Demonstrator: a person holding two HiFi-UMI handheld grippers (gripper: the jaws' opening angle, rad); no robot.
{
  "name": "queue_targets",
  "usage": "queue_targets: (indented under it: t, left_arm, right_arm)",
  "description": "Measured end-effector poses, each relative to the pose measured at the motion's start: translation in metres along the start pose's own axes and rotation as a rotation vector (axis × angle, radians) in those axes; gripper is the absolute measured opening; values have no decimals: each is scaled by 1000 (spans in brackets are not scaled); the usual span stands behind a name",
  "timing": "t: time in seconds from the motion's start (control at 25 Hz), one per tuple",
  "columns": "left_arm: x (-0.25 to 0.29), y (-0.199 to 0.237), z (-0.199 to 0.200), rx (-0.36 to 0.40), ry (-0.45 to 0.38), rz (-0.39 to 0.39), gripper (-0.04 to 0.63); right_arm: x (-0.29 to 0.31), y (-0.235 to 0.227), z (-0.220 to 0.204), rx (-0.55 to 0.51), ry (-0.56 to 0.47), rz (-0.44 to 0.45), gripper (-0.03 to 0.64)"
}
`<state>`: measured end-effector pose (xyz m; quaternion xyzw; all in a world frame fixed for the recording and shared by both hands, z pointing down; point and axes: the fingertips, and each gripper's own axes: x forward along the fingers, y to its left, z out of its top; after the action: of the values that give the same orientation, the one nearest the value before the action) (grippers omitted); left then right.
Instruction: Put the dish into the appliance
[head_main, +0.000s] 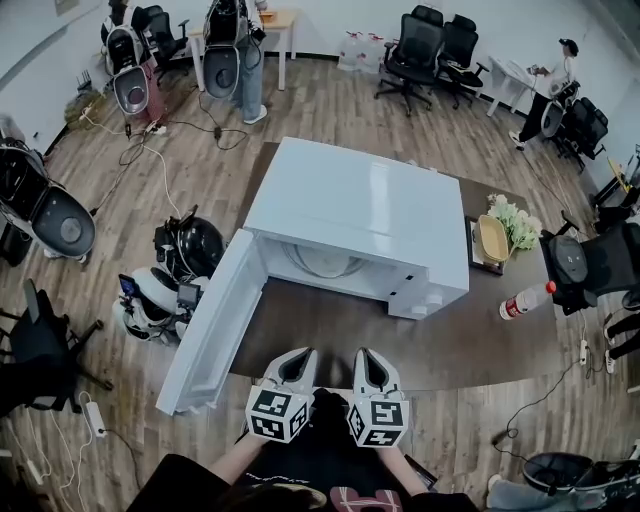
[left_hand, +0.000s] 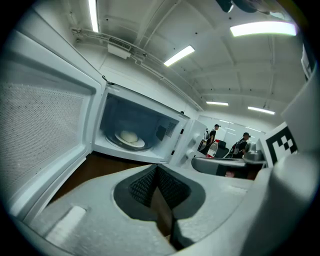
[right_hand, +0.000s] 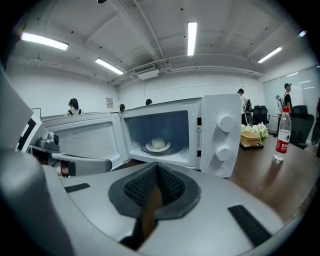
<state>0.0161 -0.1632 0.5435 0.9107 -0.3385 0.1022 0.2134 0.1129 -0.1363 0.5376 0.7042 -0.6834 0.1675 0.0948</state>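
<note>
Right gripper view showed the dish (right_hand: 158, 145) at twelve o'clock, inside the open microwave (right_hand: 220, 135) — I judged it light, rigid and breakable, best taken by its rim. Left gripper (left_hand: 156, 172) and right gripper (right_hand: 156, 169) — fingers pressed together, empty.

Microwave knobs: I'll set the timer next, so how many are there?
2. Both on the microwave, right of its opening: the upper knob and the lower knob directly below. None seems hidden.

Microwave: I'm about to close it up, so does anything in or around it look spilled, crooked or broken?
Nothing stands out. The microwave has its door wide open, and the dish sits level inside, with no spill or damage visible.
</note>
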Motion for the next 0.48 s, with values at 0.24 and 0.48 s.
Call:
queue_targets:
  t: [0.24, 0.48]
  left_arm:
    - [1, 3, 2, 10, -1, 8, -2]
    - [3, 5, 5, 15, -6, 7, -2]
  right_arm:
    - [4, 5, 3, -35, 5, 6, 7]
    - [8, 10, 0, -33, 10, 27, 7]
